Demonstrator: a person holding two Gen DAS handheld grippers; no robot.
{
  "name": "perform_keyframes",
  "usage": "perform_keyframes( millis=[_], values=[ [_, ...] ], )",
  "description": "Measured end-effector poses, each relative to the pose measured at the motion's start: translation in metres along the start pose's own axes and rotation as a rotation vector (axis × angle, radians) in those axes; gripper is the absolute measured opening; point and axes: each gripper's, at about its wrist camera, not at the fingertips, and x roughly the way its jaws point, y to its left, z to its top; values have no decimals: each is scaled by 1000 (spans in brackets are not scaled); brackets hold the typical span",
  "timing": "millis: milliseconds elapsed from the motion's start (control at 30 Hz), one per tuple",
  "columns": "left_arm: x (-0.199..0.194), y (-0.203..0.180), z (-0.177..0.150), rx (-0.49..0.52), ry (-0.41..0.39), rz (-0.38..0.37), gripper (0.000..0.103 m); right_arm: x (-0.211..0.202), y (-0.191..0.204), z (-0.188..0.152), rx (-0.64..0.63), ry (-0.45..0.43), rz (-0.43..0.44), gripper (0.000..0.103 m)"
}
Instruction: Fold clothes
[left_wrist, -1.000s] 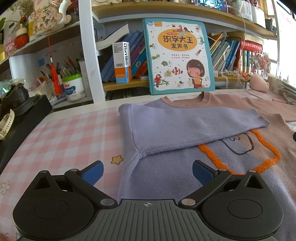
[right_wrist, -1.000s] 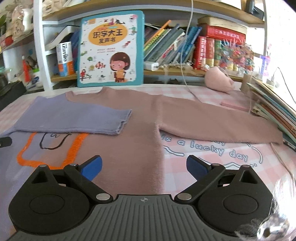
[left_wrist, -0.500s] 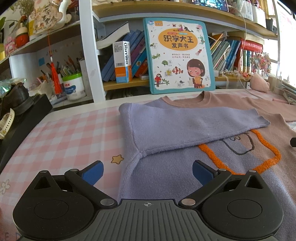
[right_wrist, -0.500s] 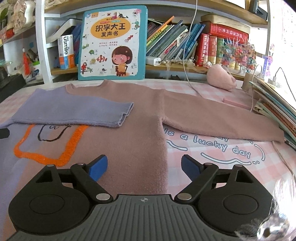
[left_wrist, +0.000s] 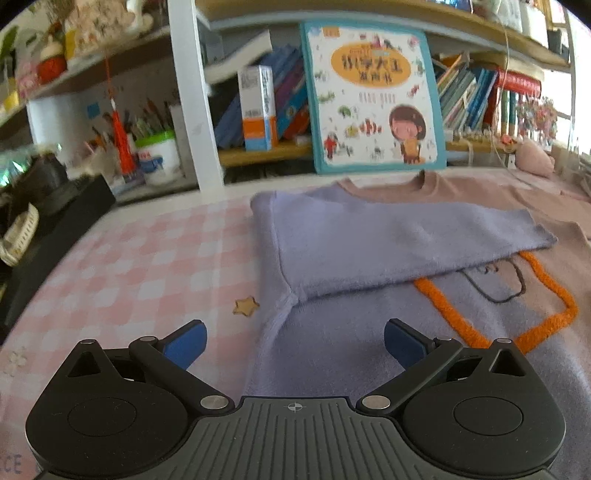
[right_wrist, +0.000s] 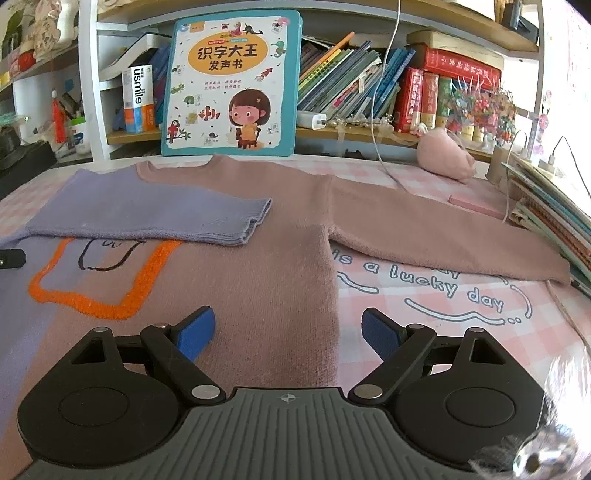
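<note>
Bare checked tablecloth left of sweater; book stack crowding right edge.

So the sweater lies flat on the bench, purple sleeve folded across its chest, pink sleeve stretched away from it. The right gripper hovers over its side edge, blue fingers spread, nothing pinched.

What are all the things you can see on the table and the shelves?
Knitted sweater: one, lilac and dusty pink, flat on table; lilac sleeve folded across, pink sleeve spread out.
Checked tablecloth: one, pink-white, covering table.
Picture book: one, teal-edged, leaning on shelf.
Shelf books: many, mixed colours.
Plush toy: one, pink, table's far side.
Pen pot: one, white-green, left shelf.
Left gripper: open, empty.
Right gripper: open, empty.
</note>
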Motion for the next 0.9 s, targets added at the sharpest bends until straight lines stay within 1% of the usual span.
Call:
perform_keyframes(
  millis=[67,100,167,200,233,267,333,367,400,467,500,533,567,633,700,733,900],
  values=[
    [-7,5,0,-33,-43,-2,103,-1,-4,0,26,-7,-18,79],
    [-9,8,1,-56,-50,-9,102,-2,-5,0,40,-13,-25,75],
    [-8,13,4,-91,-48,-22,98,-5,-11,-1,74,-29,-40,67],
    [-5,15,5,-103,-37,-29,91,-6,-13,-1,85,-35,-36,61],
    [-3,16,7,-113,-27,-36,83,-7,-15,-2,94,-39,-29,56],
    [0,16,7,-114,-12,-41,77,-8,-17,-2,98,-40,-22,54],
    [6,17,8,-116,17,-50,48,-7,-17,-1,96,-33,-7,44],
    [9,17,8,-117,31,-54,44,-6,-17,-1,94,-27,1,42],
    [11,17,7,-114,39,-51,40,-5,-17,-1,94,-24,6,37],
    [13,18,6,-118,43,-52,40,-5,-17,-1,95,-20,16,35],
    [14,19,6,-126,44,-52,39,-5,-17,-1,97,-19,18,32],
    [14,19,6,-129,41,-49,30,-5,-18,-1,101,-20,19,28],
    [14,19,6,-126,36,-48,25,-5,-18,-1,102,-21,23,25],
    [13,17,5,-117,27,-39,14,-5,-16,-1,94,-21,40,16],
    [11,16,5,-108,15,-27,9,-5,-13,-1,76,-22,43,13],
    [10,18,5,-115,6,-28,8,-6,-11,-1,67,-22,42,12],
    [2,29,1,-125,-20,-13,7,-6,-4,0,22,-24,38,11]
  ],
)
